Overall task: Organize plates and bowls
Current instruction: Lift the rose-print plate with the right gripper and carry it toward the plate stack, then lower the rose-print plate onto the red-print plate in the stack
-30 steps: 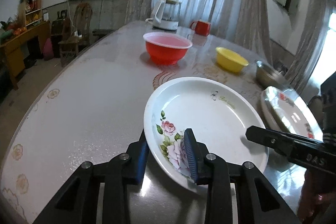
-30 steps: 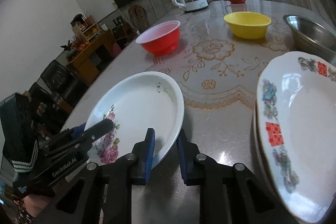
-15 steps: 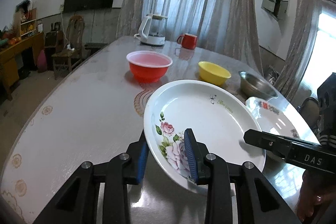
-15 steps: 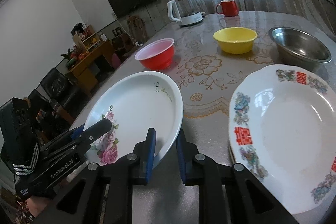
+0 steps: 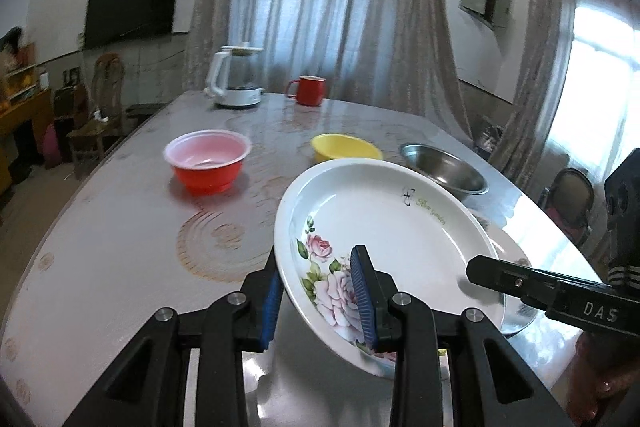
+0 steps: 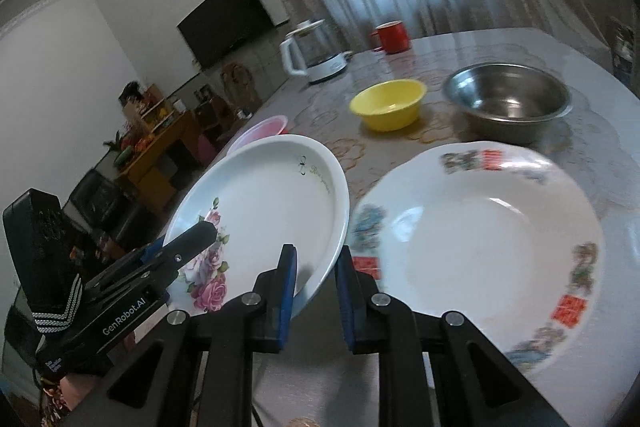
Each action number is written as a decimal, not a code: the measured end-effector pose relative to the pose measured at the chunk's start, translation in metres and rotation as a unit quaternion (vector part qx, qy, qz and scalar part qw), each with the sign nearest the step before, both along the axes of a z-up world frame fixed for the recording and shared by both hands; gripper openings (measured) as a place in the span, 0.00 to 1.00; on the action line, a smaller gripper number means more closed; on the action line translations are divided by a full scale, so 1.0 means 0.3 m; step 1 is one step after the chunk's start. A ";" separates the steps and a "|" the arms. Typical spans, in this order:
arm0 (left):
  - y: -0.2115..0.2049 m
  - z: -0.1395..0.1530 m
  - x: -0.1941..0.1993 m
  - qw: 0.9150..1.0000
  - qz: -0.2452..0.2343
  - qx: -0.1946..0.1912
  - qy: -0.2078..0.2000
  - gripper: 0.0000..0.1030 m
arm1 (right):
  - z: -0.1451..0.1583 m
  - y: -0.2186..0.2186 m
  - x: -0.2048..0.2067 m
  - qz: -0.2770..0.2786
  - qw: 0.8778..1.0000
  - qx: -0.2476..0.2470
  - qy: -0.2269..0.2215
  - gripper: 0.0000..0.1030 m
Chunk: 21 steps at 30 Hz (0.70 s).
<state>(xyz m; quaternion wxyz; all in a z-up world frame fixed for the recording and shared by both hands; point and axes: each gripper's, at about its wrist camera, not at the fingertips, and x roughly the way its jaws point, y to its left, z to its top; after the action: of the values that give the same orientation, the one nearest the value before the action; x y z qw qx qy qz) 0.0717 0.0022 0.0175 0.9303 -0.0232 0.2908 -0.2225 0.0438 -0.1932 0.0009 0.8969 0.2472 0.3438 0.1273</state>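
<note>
A: On the counter, largest first: item one, the red-patterned plate, flat at the near right. Item two, the rose plate, off the surface, tilted, carried just left of and partly above item one.

B: Held how?

A: By both tools. Left gripper, jaws closed on the near rim over the pink flowers, one pad inside the dish, one beneath. Right gripper, jaws closed on the opposite rim.

B: Remaining stock?

A: Steel bowl, red bowl, yellow bowl, all standing apart farther back. Kettle and red mug at the far end; not part of the sort, by my reading.

B: Step in hand?

A: Judged: stacking item two onto item one. To do it well, level the plate, keep both hands moving together so neither rim slips, centre it over the patterned plate, lower until it seats, and only then release.

B: Change against the frame a second ago?

A: Then the rose plate sat low, close to the counter. Now it is raised and carried toward the patterned plate, which fills more of the right view. Both grips unchanged.
</note>
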 end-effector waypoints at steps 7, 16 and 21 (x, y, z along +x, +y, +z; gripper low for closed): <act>-0.121 0.027 0.005 1.000 -0.028 0.006 -0.003 0.32 | 0.005 -0.114 -0.049 -0.038 0.999 0.008 -0.001 0.18; -0.264 0.018 -0.009 0.998 -0.062 0.021 0.004 0.32 | -0.030 -0.233 -0.113 -0.078 0.997 0.020 0.015 0.18; -0.314 0.008 -0.013 0.997 -0.075 0.028 0.008 0.32 | -0.044 -0.280 -0.139 -0.092 0.995 0.022 0.023 0.18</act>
<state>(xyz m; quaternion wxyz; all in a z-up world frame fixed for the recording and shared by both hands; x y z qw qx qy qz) 0.0677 -0.0919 0.0199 0.9089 0.0224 0.3055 -0.2831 0.0022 -0.2771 -0.0123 0.8912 0.2999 0.3373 0.0461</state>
